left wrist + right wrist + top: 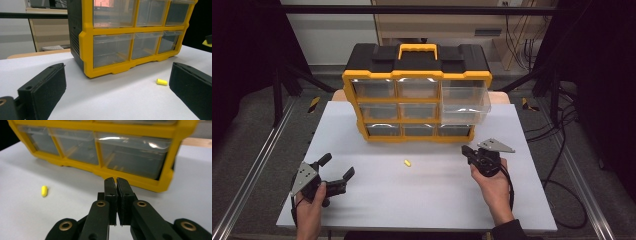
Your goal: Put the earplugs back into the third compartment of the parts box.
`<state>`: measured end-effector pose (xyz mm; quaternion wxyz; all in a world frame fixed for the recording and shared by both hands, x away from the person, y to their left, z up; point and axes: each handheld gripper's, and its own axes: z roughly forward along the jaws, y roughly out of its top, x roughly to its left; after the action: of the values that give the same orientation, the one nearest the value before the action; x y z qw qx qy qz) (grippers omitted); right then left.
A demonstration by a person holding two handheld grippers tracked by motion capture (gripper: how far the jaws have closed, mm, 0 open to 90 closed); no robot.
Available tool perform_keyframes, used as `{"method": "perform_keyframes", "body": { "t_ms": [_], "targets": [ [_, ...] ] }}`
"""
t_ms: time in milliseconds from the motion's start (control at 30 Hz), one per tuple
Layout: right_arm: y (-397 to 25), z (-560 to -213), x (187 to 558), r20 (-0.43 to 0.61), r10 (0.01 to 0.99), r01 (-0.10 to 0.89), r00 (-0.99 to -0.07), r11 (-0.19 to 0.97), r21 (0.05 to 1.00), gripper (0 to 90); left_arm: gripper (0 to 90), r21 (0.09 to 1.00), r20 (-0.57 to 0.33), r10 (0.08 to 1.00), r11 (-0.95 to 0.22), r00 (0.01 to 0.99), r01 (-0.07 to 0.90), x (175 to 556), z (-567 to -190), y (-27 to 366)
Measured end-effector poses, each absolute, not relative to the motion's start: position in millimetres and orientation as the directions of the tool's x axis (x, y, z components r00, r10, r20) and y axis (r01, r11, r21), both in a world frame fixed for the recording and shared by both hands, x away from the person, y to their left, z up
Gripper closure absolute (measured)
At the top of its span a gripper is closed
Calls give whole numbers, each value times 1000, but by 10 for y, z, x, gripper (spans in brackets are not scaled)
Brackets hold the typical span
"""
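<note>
A yellow and black drawer organiser [417, 90] [130, 37] [105, 152] stands at the back of the white table [377, 200]; its upper right clear drawer [464, 102] is pulled out. A small yellow capsule-shaped piece [407, 163] [161, 82] [44, 191] lies on the table in front of it. My left gripper [337, 167] [117, 92] is open at the front left, empty, with the piece ahead near its right jaw. My right gripper [465, 150] [116, 182] is shut on nothing, right of the piece, close to the organiser's bottom right drawer [132, 157].
Metal frame rails [257, 165] run along both sides of the table. Cables [562, 135] lie on the floor at the right. A wooden cabinet [447, 25] stands behind the organiser.
</note>
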<state>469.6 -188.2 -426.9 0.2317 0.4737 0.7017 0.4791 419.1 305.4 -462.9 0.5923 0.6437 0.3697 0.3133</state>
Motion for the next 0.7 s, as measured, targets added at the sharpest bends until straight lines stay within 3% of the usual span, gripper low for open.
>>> {"method": "perform_keyframes", "body": {
  "t_ms": [700],
  "targets": [
    [-2409, -3609, 4447, 93, 920, 313, -381, 34, 949, 876, 8, 994, -29, 849, -32, 527, 106, 4180, -4632, 3057]
  ]
}}
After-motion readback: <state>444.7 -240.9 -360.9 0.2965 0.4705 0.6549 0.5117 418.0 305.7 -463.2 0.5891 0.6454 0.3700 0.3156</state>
